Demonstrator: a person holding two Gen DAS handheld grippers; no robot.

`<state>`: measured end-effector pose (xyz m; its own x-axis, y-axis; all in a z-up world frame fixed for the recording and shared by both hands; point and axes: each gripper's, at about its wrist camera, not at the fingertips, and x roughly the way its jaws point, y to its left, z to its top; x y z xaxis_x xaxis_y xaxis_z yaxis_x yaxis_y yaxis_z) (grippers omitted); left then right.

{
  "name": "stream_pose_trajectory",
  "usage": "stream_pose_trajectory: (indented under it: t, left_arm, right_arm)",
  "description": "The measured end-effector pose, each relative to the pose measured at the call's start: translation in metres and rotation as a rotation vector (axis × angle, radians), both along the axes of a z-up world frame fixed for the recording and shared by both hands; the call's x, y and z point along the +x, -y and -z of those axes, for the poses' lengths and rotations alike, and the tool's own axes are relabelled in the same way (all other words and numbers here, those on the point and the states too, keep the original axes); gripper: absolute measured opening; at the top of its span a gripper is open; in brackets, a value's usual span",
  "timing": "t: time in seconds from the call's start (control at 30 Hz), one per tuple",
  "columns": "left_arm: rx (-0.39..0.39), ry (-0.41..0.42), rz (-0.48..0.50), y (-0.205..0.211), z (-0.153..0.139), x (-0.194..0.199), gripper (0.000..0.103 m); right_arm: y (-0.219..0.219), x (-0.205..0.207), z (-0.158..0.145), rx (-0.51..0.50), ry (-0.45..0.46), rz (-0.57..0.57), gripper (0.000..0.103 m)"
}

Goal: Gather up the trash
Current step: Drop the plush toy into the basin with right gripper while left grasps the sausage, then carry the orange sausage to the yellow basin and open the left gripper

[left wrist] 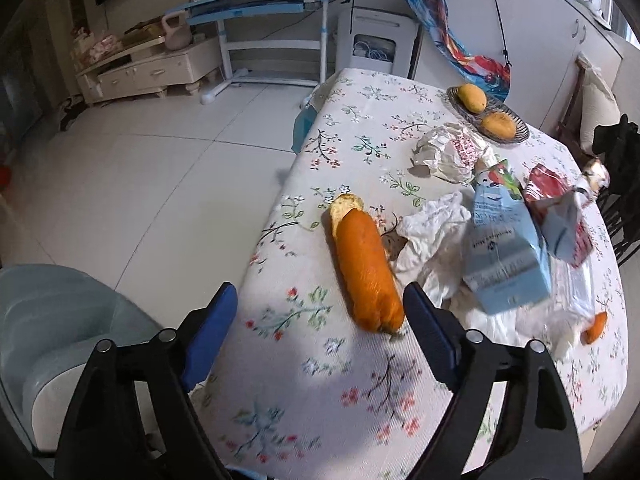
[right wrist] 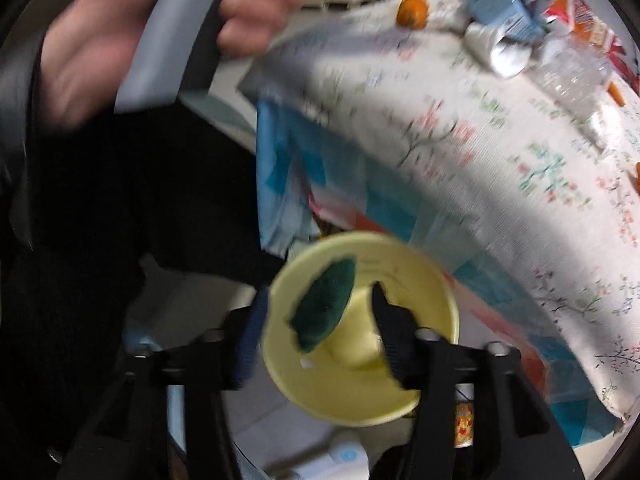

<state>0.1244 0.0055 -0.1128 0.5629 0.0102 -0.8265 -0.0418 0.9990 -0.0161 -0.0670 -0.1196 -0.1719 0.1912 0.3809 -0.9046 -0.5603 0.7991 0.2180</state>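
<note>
My left gripper (left wrist: 316, 316) is open and empty above the near part of the floral table (left wrist: 320, 380). An orange bread loaf (left wrist: 366, 268) lies just beyond its right finger. Behind it lie crumpled white paper (left wrist: 432, 236), a blue carton (left wrist: 506, 248), a red wrapper (left wrist: 548, 184) and a white crumpled bag (left wrist: 448, 152). My right gripper (right wrist: 320, 320) is shut on a yellow paper cup (right wrist: 360, 332) with a dark green scrap (right wrist: 324, 312) inside, held below the table edge. The right wrist view is blurred.
A plate with two mangoes (left wrist: 486, 114) stands at the table's far side. A grey-blue chair (left wrist: 52, 340) is at the left. A clear plastic bottle (right wrist: 572, 76) and a crushed can (right wrist: 508, 54) lie on the table. The person's hand (right wrist: 256, 16) shows at upper left.
</note>
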Motion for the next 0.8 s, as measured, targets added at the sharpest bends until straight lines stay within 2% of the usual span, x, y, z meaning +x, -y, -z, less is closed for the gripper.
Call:
stream_pose_trajectory:
  t: [0.3, 0.4, 0.53, 0.6, 0.63, 0.8]
  left_arm:
    - [0.005, -0.031, 0.013, 0.013, 0.014, 0.019, 0.062]
    - [-0.026, -0.043, 0.023, 0.013, 0.018, 0.023, 0.051]
    - [-0.026, -0.042, 0.062, 0.021, 0.022, 0.026, 0.031]
    - [-0.032, -0.038, 0.073, 0.024, 0.022, 0.026, 0.028]
    - [-0.040, -0.039, 0.075, 0.024, 0.022, 0.025, 0.023]
    - [-0.075, -0.033, 0.060, 0.011, 0.016, 0.014, 0.020]
  right_arm:
    - [0.001, -0.001, -0.003, 0.022, 0.017, 0.027, 0.065]
    - [0.000, -0.003, -0.006, 0.029, 0.029, 0.030, 0.065]
    - [0.001, -0.002, -0.009, 0.037, 0.043, 0.042, 0.065]
    - [0.004, -0.001, -0.014, 0.044, 0.050, 0.053, 0.065]
    - [0.006, 0.000, -0.016, 0.050, 0.053, 0.061, 0.065]
    - [0.017, 0.002, -0.031, 0.118, 0.088, 0.099, 0.065]
